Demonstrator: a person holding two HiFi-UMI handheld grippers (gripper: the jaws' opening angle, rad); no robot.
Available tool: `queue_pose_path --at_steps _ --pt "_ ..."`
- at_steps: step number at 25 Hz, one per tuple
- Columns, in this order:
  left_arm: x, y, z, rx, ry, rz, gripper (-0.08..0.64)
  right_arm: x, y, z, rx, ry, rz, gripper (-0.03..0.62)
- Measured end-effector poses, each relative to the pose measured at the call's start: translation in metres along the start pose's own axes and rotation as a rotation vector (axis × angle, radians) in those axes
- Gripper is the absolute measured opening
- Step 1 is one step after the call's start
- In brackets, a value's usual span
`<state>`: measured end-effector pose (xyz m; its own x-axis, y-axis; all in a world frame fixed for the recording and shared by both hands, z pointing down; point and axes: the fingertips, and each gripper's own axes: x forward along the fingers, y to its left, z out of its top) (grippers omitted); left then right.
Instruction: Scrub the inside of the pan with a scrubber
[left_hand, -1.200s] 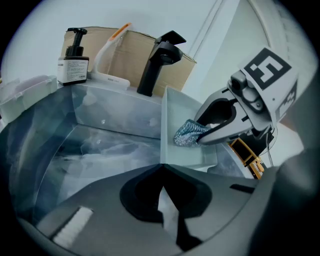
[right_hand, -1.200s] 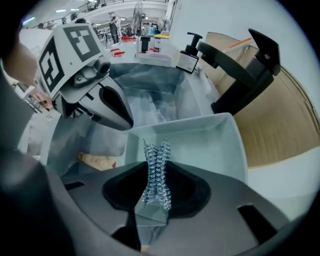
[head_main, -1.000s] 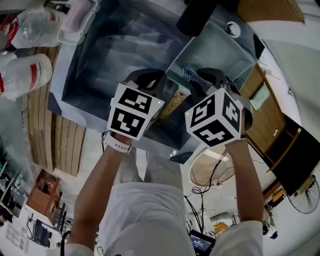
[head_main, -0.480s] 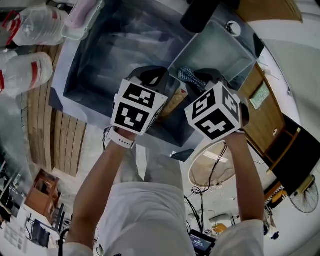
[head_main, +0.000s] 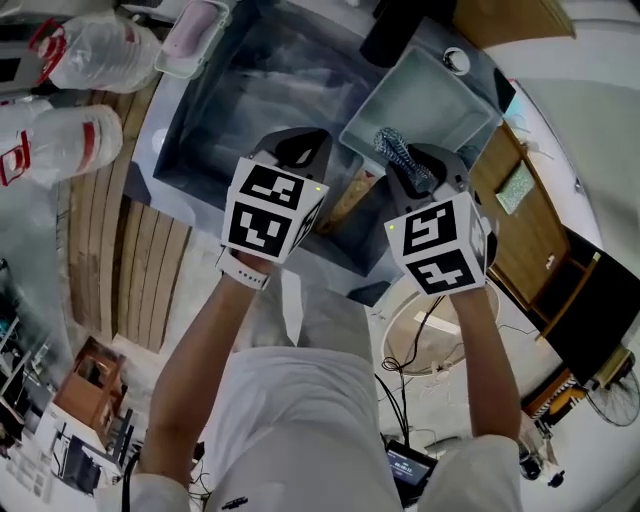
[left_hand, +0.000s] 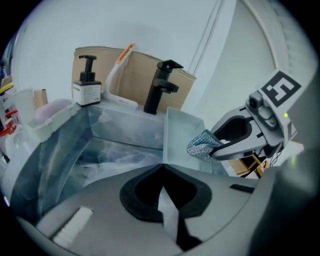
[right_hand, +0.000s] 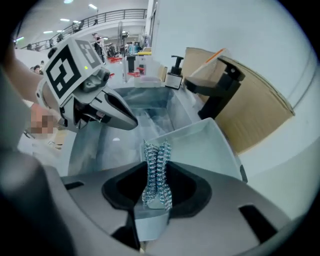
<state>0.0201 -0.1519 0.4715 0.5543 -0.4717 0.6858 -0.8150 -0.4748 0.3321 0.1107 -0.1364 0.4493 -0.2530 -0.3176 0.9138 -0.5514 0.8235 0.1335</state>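
Since a second ago the right gripper (head_main: 402, 162) has been drifting slightly rightward, and its marker cube is now showing a different tilt. Its jaws are clamping the metallic mesh scrubber (right_hand: 156, 170) upright, and it is hanging over the near edge of the pale rectangular pan (head_main: 425, 100); contact cannot be judged. The pan is sitting in the right end of a deep sink (head_main: 200, 120) with a bluish, marbled lining. The left gripper (left_hand: 162, 171) is hovering just beside, over the sink's near rim, jaws together on nothing. A black tap (left_hand: 160, 87), a soap dispenser (left_hand: 86, 87) and cardboard (left_hand: 135, 75) are standing behind against a white wall. Plastic bottles (head_main: 70, 140) are lying on wooden slats (head_main: 110, 250); cables (head_main: 420, 340) are trailing across the floor.
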Motion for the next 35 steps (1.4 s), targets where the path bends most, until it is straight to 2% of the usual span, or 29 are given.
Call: queue_pose_path --at_steps 7,12,16,21,27,35 --pt "-0.065 -0.019 0.037 0.035 -0.044 0.026 0.003 -0.066 -0.009 0.014 0.113 -0.111 -0.082 0.114" --pt "-0.11 -0.035 0.069 0.029 -0.105 0.037 0.003 -0.13 -0.024 0.034 0.264 -0.275 -0.145 0.112" --pt "-0.153 -0.05 0.095 0.014 -0.183 0.027 0.003 -0.184 -0.026 0.043 0.343 -0.373 -0.211 0.112" --pt "-0.204 -0.065 0.113 0.082 -0.23 0.028 0.003 -0.234 -0.008 0.043 0.432 -0.445 -0.23 0.112" --pt "-0.247 -0.076 0.13 0.045 -0.305 -0.008 0.003 -0.285 0.003 0.038 0.465 -0.507 -0.288 0.11" --pt "-0.277 -0.113 0.133 0.155 -0.352 -0.062 0.003 -0.335 0.014 0.03 0.492 -0.627 -0.376 0.11"
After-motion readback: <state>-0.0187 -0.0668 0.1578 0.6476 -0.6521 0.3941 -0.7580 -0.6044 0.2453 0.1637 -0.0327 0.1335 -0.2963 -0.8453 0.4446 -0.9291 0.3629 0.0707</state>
